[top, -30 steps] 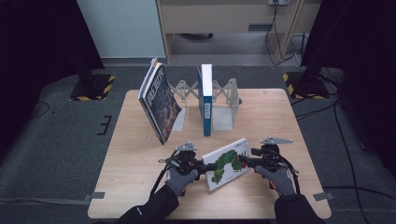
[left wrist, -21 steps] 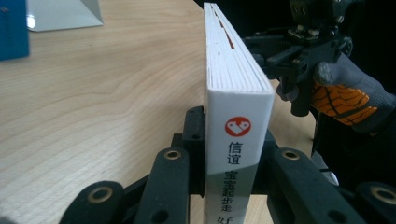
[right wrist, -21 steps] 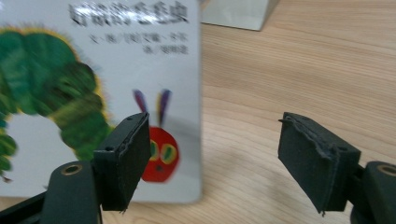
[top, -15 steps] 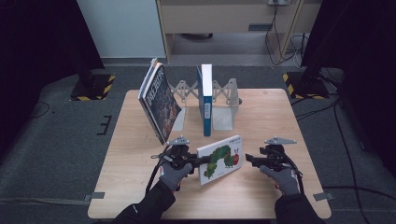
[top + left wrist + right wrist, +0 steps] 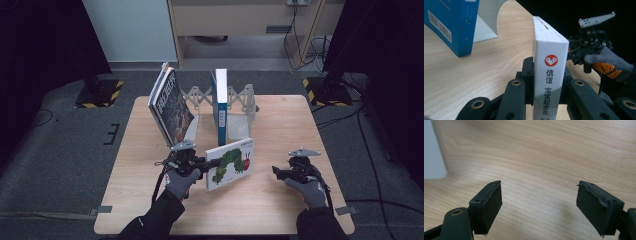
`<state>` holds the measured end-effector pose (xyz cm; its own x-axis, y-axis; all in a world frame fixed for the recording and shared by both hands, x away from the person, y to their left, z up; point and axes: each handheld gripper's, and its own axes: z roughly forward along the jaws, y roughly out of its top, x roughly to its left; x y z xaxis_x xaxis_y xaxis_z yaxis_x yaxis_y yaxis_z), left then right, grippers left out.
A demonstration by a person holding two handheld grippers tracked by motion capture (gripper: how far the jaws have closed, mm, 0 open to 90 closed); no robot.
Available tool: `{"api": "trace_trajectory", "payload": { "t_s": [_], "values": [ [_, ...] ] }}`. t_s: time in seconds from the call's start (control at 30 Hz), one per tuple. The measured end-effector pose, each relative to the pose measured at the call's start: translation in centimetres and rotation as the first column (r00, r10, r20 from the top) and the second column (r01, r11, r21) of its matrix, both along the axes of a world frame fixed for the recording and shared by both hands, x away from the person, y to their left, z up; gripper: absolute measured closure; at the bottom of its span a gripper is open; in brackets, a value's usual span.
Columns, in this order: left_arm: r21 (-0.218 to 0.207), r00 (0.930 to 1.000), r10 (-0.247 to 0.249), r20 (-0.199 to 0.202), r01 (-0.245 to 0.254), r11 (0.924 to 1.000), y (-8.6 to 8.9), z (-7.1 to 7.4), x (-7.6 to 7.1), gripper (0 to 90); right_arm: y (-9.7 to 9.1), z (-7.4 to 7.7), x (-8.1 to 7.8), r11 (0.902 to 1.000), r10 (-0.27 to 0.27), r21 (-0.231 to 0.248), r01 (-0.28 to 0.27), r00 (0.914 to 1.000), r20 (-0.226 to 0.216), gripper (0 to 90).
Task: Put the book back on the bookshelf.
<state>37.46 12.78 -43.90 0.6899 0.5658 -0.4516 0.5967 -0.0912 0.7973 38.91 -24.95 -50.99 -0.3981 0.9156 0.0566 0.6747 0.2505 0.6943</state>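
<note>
Black jaws of the left tool [image 5: 548, 82] are clamped on the spine end of a white picture book [image 5: 230, 164], which stands on edge, cover facing the person, a caterpillar drawn across it. In the high view the left tool [image 5: 192, 162] sits at the book's left edge, near the middle of the pale wooden worktop [image 5: 150, 200]. The right tool [image 5: 280, 172] is off to the right, apart from the book; in its own view the right tool [image 5: 539, 205] has its jaws spread wide with bare wood between them.

Farther back stands a grey folding book rack [image 5: 240, 100] with a blue book [image 5: 220, 105] upright in it, and a dark-covered book [image 5: 170, 107] leans at the rack's left.

The step in hand looks like carrying the picture book to the rack. To do it well, keep the grip firm low on the spine so the book does not swing, hold it vertical, line it up with the free slot to the right of the blue book, and lower it until the bottom edge rests before loosening. The free tool could steady the far edge.
</note>
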Motion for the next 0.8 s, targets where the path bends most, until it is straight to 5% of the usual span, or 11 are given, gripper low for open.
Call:
{"api": "trace_trajectory", "payload": {
  "t_s": [0.5, 0.8],
  "values": [
    [-0.018, 0.9898, 0.104, 0.097, -0.103, 0.9945, 0.2, 3.2, 1.6, 74.3, 0.0, -1.5, 0.2, 0.9970, 0.007, -0.077, -0.011, 0.9986, -0.052, 18.1],
    [-0.007, 0.9731, 0.183, 0.140, -0.184, 0.9830, -0.9, 3.4, 2.6, 74.2, 0.1, -1.8, 0.2, 0.9968, 0.010, -0.078, -0.014, 0.9985, -0.054, 15.0]
  ]
}}
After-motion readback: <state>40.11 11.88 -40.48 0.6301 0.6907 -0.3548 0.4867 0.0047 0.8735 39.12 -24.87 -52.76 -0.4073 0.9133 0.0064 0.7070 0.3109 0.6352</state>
